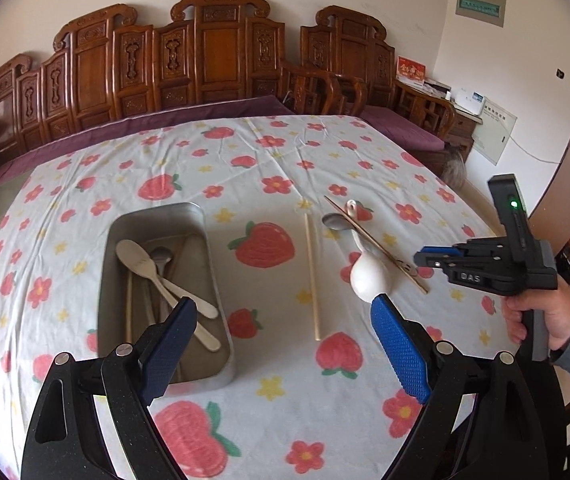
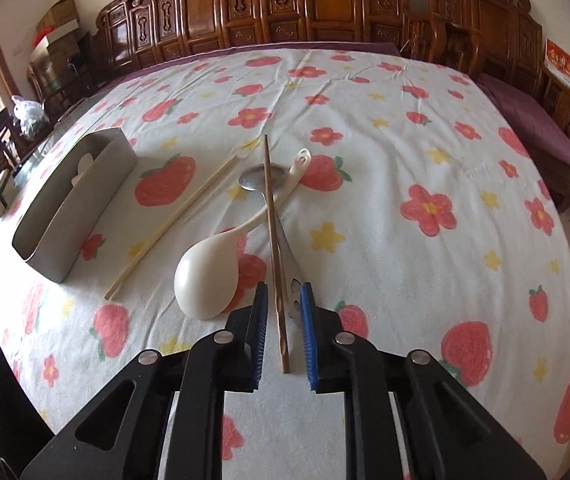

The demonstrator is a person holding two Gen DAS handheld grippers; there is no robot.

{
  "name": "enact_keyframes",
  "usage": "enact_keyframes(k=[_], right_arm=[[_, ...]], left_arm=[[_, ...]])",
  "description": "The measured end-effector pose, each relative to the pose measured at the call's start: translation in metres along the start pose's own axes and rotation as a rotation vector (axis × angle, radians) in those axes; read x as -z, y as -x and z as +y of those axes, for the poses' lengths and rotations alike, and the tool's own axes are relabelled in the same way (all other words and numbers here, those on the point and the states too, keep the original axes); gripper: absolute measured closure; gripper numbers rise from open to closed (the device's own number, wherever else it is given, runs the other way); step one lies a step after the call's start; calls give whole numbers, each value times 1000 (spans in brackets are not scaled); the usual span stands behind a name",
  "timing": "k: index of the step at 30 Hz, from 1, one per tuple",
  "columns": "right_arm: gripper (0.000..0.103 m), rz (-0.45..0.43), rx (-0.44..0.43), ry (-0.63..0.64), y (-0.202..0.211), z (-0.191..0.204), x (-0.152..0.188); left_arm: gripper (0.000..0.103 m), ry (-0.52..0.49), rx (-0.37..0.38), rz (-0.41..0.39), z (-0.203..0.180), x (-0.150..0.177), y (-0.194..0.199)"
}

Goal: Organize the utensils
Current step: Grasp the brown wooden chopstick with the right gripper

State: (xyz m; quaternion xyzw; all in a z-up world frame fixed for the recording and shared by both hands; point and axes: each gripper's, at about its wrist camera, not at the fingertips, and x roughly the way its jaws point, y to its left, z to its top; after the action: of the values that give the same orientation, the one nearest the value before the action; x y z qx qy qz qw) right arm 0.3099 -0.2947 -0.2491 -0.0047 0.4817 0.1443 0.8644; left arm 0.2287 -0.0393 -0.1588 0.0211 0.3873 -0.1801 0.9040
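Observation:
A metal tray (image 1: 199,216) (image 2: 85,196) holds several spoons and chopsticks. On the cloth lie a pale chopstick (image 1: 311,276) (image 2: 173,222), a white ladle (image 1: 367,272) (image 2: 207,276), a metal spoon (image 1: 335,222) (image 2: 259,178) and a brown chopstick (image 1: 377,246) (image 2: 273,232) across them. My left gripper (image 1: 283,320) is open and empty above the cloth, between the tray and the ladle. My right gripper (image 2: 283,308) (image 1: 425,259) is partly closed, its fingers on either side of the brown chopstick and the spoon handle, not touching them.
The table wears a strawberry and flower cloth (image 1: 269,152) (image 2: 405,128). Carved wooden chairs (image 1: 205,56) (image 2: 325,4) and a purple bench cushion (image 1: 401,130) stand behind. The table's right edge drops off near my right hand (image 1: 541,320).

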Motion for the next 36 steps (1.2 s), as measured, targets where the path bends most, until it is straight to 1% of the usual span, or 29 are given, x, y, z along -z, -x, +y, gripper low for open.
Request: enact_keyframes(k=[8,9,15,16,18,19,20,24,28,33,36], right_arm=[[88,38,35,55,-25,14,-8],[90,40,38,58,-26,14,-10],[90,72,42,91,-38,19,-16],[91,82,50,101,-41,20,-15],[93,76,76,118,-42,22,-15],[97,75,78,114,-42,22,-15],[97,79,74,103,-43,21,-14],[97,60,51,69,-33,15,-8],[97,25,20,29,-10,7,1],[97,-7,-1,22,19,1,12],[97,-16,-8,29,31,-2,16]], left_arm=[[18,-13,15,41,-21,7,-18],[18,-14,15,44,-22,8,-19],[18,-6,13,67,-25,11,-26],[18,-8,11,69,-26,12,-27],[18,-8,7,75,-27,13,-29],[18,-8,7,78,-27,14,-30],[18,-9,6,80,-28,14,-32],[18,-22,2,91,-33,13,-37],[18,-43,3,101,-41,10,-47],[18,-48,8,125,-49,2,-65],[28,-52,8,145,-53,-3,-76]])
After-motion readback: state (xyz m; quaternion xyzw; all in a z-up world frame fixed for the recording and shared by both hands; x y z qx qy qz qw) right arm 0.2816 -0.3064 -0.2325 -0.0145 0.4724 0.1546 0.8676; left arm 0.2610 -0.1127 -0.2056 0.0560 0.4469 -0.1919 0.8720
